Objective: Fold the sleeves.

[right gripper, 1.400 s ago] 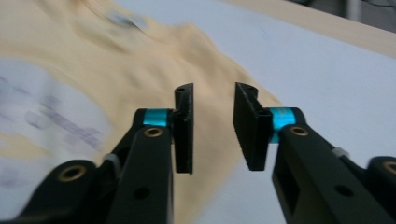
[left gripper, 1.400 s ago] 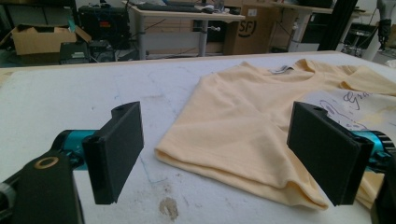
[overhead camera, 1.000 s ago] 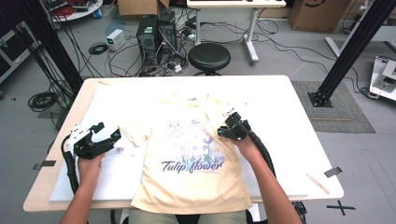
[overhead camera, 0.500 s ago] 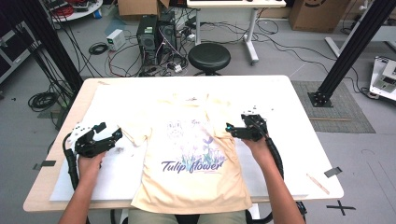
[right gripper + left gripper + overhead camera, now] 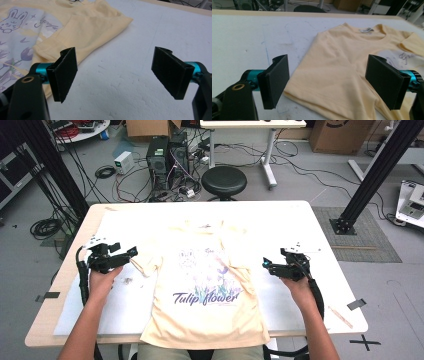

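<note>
A pale yellow T-shirt (image 5: 205, 290) lies flat, print up, along the middle of the tabletop (image 5: 320, 225), its hem hanging over the near edge. We hold both tongs wide open and empty — the left tongs (image 5: 131, 254) at the left sleeve (image 5: 324, 82), the right tongs (image 5: 266, 265) just off the folded-in right sleeve (image 5: 85, 32). We should close low on the sleeve hem, taking both layers — then fold. The hem past the near edge is cut off.
</note>
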{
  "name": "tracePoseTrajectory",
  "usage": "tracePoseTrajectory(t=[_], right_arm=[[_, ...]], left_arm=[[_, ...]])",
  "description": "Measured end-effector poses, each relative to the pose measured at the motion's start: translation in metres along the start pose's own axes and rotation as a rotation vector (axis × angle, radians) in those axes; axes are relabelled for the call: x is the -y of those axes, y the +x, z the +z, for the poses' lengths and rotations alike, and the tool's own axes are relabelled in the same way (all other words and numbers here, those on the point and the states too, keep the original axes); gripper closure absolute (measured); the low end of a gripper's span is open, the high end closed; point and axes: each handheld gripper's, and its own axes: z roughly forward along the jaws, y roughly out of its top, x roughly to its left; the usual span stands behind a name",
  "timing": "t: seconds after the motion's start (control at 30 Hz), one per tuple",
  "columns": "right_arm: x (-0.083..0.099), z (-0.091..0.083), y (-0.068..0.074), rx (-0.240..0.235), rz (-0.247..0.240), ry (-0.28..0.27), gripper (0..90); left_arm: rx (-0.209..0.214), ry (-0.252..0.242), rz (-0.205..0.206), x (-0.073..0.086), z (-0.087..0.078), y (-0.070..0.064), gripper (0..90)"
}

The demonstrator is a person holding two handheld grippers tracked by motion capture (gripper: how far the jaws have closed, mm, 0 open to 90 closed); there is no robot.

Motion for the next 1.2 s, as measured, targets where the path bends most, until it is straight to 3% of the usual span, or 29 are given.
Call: tracePoseTrajectory(t=[0.03,0.07,0.13,0.23,0.37,0.53,0.7,0.8,0.83,0.87,0.93,1.07,1.1,1.2], right_arm=[[0.001,-0.001,-0.001,0.0,-0.001,-0.003,21.2],[0.001,-0.002,-0.002,0.003,-0.007,-0.006,21.2],[0.001,-0.002,-0.002,0.003,-0.002,-0.008,21.3],[0.002,-0.002,-0.004,0.007,-0.001,-0.013,21.2],[0.004,-0.001,-0.007,0.003,0.001,-0.01,21.3],[0.006,-0.003,-0.01,0.003,0.016,-0.006,21.2],[0.008,-0.005,-0.011,0.002,0.024,-0.007,21.3],[0.009,-0.007,-0.011,0.003,0.026,-0.009,21.3],[0.009,-0.007,-0.011,0.002,0.027,-0.008,21.3],[0.009,-0.007,-0.011,0.002,0.027,-0.008,21.3],[0.01,-0.006,-0.012,0.01,0.018,-0.008,21.3],[0.01,-0.007,-0.013,0.014,0.027,-0.009,21.3],[0.01,-0.006,-0.013,0.014,0.031,-0.006,21.3],[0.01,-0.006,-0.013,0.014,0.033,-0.006,21.3]], left_arm=[[-0.045,0.051,0.001,-0.002,0.007,0.001,19.5],[-0.045,0.051,0.001,-0.002,0.007,0.001,19.8],[-0.109,0.101,0.004,-0.004,0.013,0.002,22.4],[-0.162,0.152,-0.008,-0.003,0.022,0.003,25.7],[-0.246,0.25,0.011,0.007,0.038,0.0,28.0],[-0.273,0.301,0.044,0.01,0.047,-0.006,33.8],[-0.264,0.283,0.069,0.012,0.046,-0.012,46.4],[-0.26,0.269,0.063,0.014,0.045,-0.012,52.3],[-0.231,0.261,0.061,0.015,0.042,-0.012,60.0],[-0.231,0.261,0.061,0.015,0.042,-0.012,72.3],[-0.215,0.253,0.057,0.015,0.041,-0.013,79.4],[-0.168,0.224,0.041,0.011,0.039,-0.016,81.2],[-0.125,0.199,0.027,0.005,0.04,-0.02,81.2],[-0.09,0.173,0.035,-0.002,0.04,-0.025,81.2]])
